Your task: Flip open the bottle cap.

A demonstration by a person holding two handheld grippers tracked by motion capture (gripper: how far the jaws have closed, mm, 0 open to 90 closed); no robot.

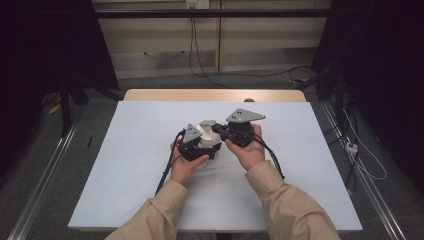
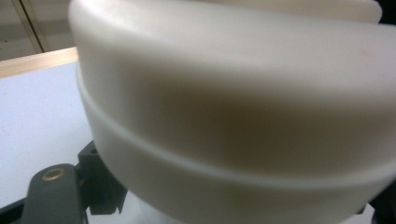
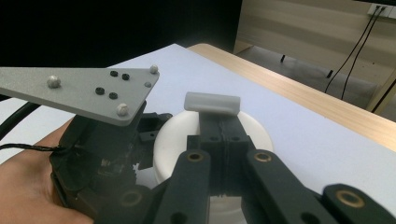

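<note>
One white jar (image 1: 206, 137) sits at the centre of the bench (image 1: 125, 165), held between two grippers; a person's hands come in from six o'clock. The left gripper (image 1: 196, 145) grips the jar body from about nine o'clock: its own view is taken up by the pale curved wall (image 2: 233, 107) with a raised ring running round it, and the jaws stand almost closed against the jar, so it counts as clamped on the jar. The right gripper (image 3: 219, 130) comes in from three o'clock, jaws fully shut, pinching the small whitish tab (image 3: 212, 103) that stands on top of the jar's lid. Judged handling: the jar looks like stiff moulded plastic, light, smooth and somewhat slippery, unlikely to crush but liable to turn in the grip. The ring on the wall is the better purchase for steadying; the tab is narrow and should be taken squarely across its flat faces, or it may slip. Count: one jar, one tab, two grippers, each carrying one grey three-cornered plate (image 1: 244, 116). Contents cannot be determined.
</note>
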